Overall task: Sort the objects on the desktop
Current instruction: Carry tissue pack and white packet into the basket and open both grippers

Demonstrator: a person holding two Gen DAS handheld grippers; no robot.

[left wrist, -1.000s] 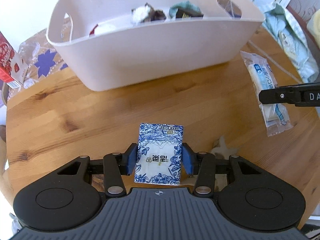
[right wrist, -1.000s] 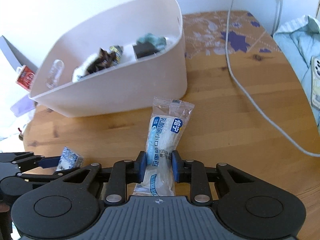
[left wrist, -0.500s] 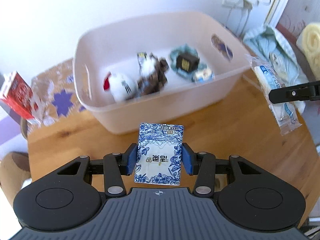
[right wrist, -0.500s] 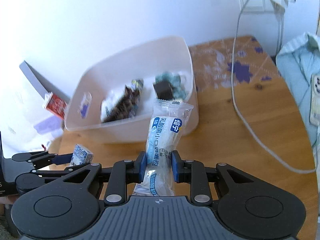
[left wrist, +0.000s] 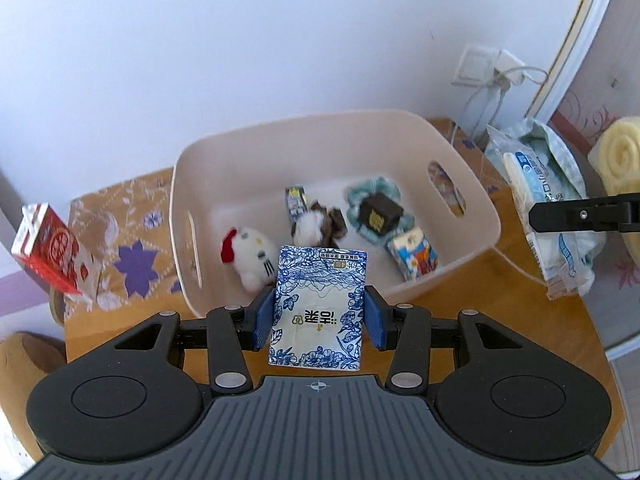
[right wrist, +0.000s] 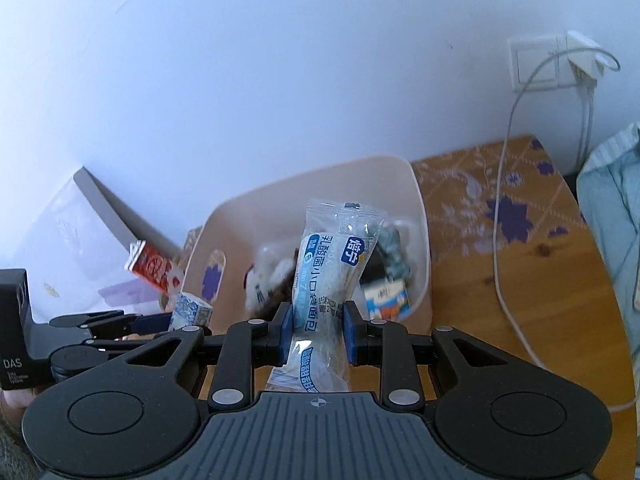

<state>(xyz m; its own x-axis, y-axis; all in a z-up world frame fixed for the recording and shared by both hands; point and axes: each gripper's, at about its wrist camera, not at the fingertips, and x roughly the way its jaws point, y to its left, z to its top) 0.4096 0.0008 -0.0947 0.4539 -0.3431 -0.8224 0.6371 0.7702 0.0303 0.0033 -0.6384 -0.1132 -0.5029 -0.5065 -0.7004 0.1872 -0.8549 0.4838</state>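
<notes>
My left gripper [left wrist: 319,314] is shut on a blue-and-white floral carton [left wrist: 318,304], held high above the table in front of the white bin [left wrist: 476,194]. My right gripper [right wrist: 316,330] is shut on a clear bread packet [right wrist: 330,276] with blue print, raised in front of the bin [right wrist: 422,216]. The bread packet also shows at the right of the left wrist view [left wrist: 540,204]. The carton also shows at the left of the right wrist view [right wrist: 191,312]. The bin holds a white plush cat [left wrist: 250,250], a dark box [left wrist: 379,212], a small milk carton [left wrist: 414,254] and other small items.
A red-and-white carton [left wrist: 50,254] stands left of the bin on a patterned cloth [left wrist: 128,236]. A white cable [right wrist: 502,216] runs from a wall socket [right wrist: 540,62] across the wooden table [right wrist: 520,320]. Light blue fabric [right wrist: 616,208] lies at the right edge.
Both grippers have risen well above the table with their loads, so the bin now appears lower and its inside is in view.
</notes>
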